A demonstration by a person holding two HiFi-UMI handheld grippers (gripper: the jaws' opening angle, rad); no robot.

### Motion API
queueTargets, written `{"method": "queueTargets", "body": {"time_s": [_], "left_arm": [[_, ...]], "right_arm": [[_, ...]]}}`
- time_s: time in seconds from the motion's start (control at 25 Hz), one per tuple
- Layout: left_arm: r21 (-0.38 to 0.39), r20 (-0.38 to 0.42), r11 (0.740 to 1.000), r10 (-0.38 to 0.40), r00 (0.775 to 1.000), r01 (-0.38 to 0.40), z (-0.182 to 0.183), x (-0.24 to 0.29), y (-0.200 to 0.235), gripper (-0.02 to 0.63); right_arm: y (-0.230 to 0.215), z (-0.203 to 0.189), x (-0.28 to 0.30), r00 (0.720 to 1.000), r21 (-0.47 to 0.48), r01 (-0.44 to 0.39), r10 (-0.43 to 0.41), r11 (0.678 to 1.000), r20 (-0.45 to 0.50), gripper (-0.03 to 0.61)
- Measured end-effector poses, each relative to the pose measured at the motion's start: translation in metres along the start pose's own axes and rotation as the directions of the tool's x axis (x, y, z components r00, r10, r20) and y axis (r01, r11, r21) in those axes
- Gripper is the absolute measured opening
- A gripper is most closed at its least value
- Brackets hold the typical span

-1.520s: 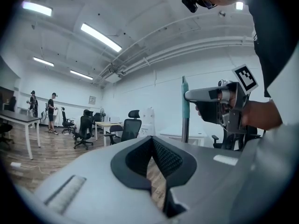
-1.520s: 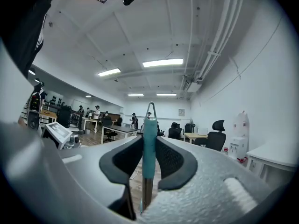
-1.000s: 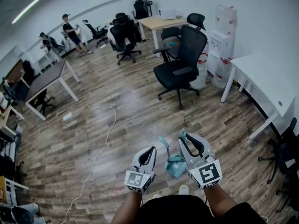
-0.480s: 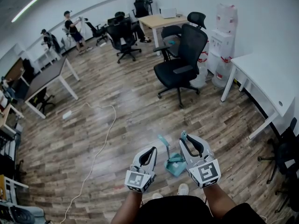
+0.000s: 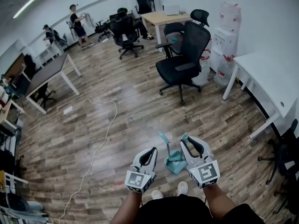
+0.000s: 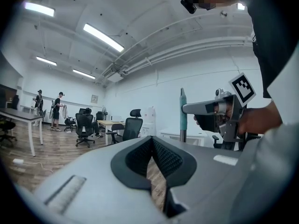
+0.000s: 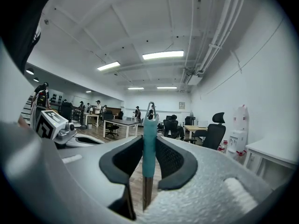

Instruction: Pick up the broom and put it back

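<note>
My right gripper [image 5: 186, 140] is shut on the broom's teal handle [image 7: 149, 139], which stands upright between the pads with its hanging loop above them. In the left gripper view the same handle [image 6: 183, 111] rises through the right gripper [image 6: 205, 108]. A teal dustpan [image 5: 176, 164] with its own upright handle [image 5: 163, 138] stands on the wooden floor just below and between the grippers; the broom's head is hidden. My left gripper [image 5: 149, 154] hovers to the left of the dustpan, its pads [image 6: 159, 155] meeting at the tips with nothing between them.
A black office chair [image 5: 182, 62] stands ahead. A white desk [image 5: 268, 85] and a water dispenser [image 5: 225, 38] line the right wall. A white cable [image 5: 103, 134] trails across the floor on the left. More desks, chairs and people [image 5: 77, 22] are at the far end.
My right gripper has sunk a little with the broom handle in it. The left gripper has stayed put. The people at the far end have walked on.
</note>
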State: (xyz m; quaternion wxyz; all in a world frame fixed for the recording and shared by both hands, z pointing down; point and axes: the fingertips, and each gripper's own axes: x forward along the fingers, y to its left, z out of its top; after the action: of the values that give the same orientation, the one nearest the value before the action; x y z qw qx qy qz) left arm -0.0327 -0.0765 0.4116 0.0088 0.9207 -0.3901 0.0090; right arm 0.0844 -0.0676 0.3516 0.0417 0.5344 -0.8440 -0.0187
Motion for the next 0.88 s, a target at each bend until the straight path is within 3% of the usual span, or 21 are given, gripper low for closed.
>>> {"method": "queueTargets", "body": {"time_s": [0.36,0.88], "left_arm": [[-0.015,-0.023,1.000,0.012,1.000,-0.012,-0.014,-0.008,-0.003,0.018],[-0.061,-0.096,0.998,0.019,0.995,-0.025,-0.045,-0.013,-0.002,0.018]], "right_arm": [[0.005,-0.021,-0.002,0.999,-0.002,-0.012,0.012,1.000,-0.043,0.092],[0.014,-0.085,-0.003,0.981,-0.078,-0.040,0.025,0.996,-0.191,0.094]]}}
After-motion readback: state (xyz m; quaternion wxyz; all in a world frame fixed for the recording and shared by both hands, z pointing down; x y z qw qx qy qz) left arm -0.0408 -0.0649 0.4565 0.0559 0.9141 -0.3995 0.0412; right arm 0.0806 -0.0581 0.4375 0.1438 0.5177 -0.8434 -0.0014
